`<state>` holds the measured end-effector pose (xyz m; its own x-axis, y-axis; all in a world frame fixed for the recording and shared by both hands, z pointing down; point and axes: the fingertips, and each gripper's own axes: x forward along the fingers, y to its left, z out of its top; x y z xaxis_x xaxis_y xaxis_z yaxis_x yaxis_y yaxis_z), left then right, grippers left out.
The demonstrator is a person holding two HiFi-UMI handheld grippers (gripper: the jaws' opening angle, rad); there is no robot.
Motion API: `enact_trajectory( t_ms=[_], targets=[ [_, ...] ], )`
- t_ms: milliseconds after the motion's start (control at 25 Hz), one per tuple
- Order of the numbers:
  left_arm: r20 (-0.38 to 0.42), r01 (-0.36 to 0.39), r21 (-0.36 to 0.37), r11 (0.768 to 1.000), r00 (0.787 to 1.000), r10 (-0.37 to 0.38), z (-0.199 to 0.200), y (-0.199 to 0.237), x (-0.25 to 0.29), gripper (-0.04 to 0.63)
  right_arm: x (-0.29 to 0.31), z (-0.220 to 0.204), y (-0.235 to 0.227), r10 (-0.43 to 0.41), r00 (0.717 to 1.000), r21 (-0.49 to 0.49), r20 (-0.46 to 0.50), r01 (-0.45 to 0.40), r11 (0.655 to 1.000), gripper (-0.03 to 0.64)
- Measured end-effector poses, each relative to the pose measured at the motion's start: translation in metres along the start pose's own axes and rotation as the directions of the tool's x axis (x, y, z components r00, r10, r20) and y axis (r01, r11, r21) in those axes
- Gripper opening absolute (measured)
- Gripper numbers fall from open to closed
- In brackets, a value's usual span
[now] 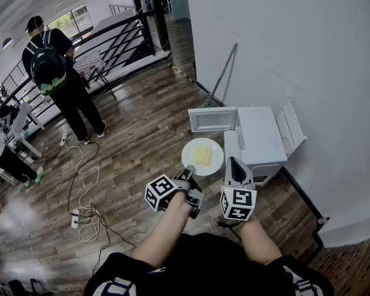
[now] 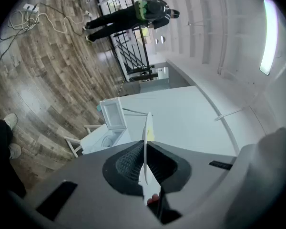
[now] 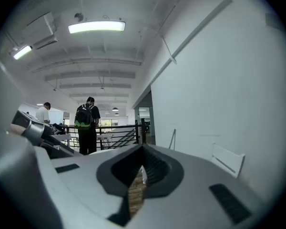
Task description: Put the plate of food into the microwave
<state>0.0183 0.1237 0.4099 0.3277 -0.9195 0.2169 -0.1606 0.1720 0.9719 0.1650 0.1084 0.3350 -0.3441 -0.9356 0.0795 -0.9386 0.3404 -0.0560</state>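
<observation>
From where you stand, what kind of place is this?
Probably an upstairs landing in an office or lab, not a kitchen. A black railing runs along one side, loose cables trail over the wood floor, and the microwave sits on the floor by a bare white wall.

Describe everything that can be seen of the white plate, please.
The plate is round, white and smooth, perhaps ceramic, with a shallow rim. Pale yellow food lies on its middle. It hangs about level above the wooden floor, just before the white microwave, whose door stands open. The left tool is shut on its near edge; the left gripper view shows it edge-on between the jaws. Nothing else touches it.
</observation>
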Motion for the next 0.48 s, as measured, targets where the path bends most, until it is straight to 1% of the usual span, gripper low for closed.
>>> enact_trajectory(
  t_ms=[200, 480],
  targets=[
    [-0.01, 0.004, -0.005, 1.0, 1.0, -0.005, 0.006, 0.004, 0.004, 0.012, 0.008, -0.006, 0.003, 0.006, 1.0, 0.008, -0.012, -0.006, 1.0, 0.012],
    [-0.012, 0.0, -0.011, 1.0, 1.0, 0.0, 0.027, 0.006, 0.007, 0.012, 0.025, -0.006, 0.016, 0.007, 1.0, 0.022, -0.021, -0.007, 1.0, 0.012]
  ],
)
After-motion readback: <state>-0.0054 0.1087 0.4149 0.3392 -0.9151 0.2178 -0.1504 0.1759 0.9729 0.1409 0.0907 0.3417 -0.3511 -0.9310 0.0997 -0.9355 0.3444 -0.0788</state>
